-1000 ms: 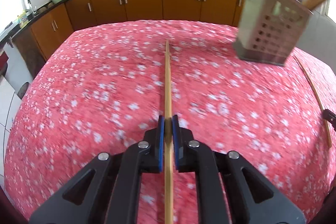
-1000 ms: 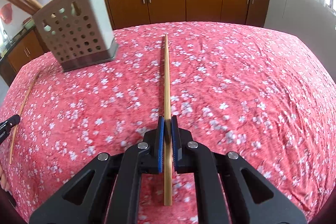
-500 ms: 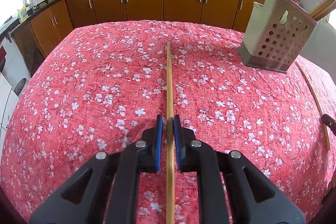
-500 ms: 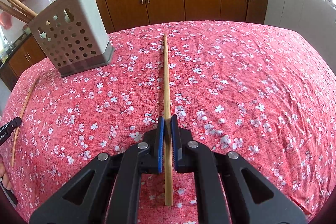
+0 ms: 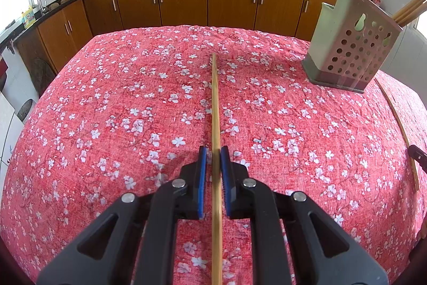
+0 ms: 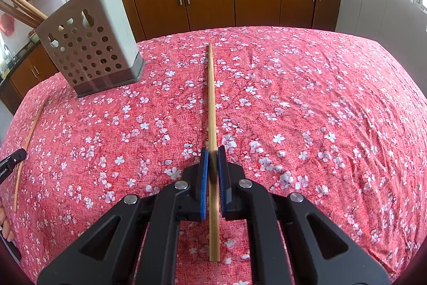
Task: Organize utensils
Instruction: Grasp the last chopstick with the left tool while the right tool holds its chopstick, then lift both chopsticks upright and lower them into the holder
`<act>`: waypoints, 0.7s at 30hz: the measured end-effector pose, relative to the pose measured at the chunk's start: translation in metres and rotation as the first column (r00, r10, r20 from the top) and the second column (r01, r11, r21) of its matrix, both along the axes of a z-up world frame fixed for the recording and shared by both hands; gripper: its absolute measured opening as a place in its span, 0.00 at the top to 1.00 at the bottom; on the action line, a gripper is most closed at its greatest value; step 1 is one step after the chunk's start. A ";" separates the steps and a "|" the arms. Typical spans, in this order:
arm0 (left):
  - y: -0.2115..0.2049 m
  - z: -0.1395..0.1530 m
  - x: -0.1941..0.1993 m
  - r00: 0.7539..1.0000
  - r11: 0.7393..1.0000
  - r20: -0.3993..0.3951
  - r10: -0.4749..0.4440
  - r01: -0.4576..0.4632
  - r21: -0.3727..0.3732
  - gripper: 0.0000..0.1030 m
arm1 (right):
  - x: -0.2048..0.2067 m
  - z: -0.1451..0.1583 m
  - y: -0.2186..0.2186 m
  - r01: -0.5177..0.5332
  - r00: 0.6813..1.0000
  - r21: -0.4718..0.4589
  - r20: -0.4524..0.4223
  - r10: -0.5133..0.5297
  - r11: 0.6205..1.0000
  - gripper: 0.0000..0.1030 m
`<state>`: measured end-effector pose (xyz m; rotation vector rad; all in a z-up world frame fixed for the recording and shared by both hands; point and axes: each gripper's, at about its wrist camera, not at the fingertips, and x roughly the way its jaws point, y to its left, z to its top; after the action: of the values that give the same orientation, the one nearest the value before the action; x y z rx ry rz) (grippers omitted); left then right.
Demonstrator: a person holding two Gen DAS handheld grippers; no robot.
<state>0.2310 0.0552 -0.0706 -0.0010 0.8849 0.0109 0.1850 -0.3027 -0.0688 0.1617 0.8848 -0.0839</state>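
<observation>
Carrying step. Left gripper (image 5: 212, 156) and right gripper (image 6: 212, 155) each clamp a chopstick (image 5: 215, 108) (image 6: 212, 98) above the tablecloth (image 5: 106, 111). Next: tilt each upright over the holder (image 6: 90, 44). Since one second ago, the holder's blur has cleared and the views have steadied.

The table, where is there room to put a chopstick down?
The cloth lies bare left of the left chopstick, out to the table edge. In the right view it is bare right of the right chopstick too. It is crowded near the holder, between both sticks.
</observation>
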 end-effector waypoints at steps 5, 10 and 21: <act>-0.003 0.000 -0.012 1.000 1.000 -0.002 -0.011 0.011 0.015 0.87 | -0.001 0.000 0.002 0.000 1.000 -0.004 -0.001 0.000 1.000 0.92; -0.001 0.001 -0.021 1.000 1.000 -0.003 -0.015 0.015 0.012 0.87 | -0.003 0.002 0.003 0.001 1.000 -0.008 -0.001 -0.001 1.000 0.92; 0.000 0.004 -0.037 1.000 1.000 -0.008 -0.018 0.018 0.012 0.87 | -0.017 0.003 0.004 -0.003 1.000 -0.012 -0.002 0.003 1.000 0.92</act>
<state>0.1942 0.0552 -0.0669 0.0180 0.8931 -0.0004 0.1679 -0.2984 -0.0658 0.1496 0.8867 -0.0868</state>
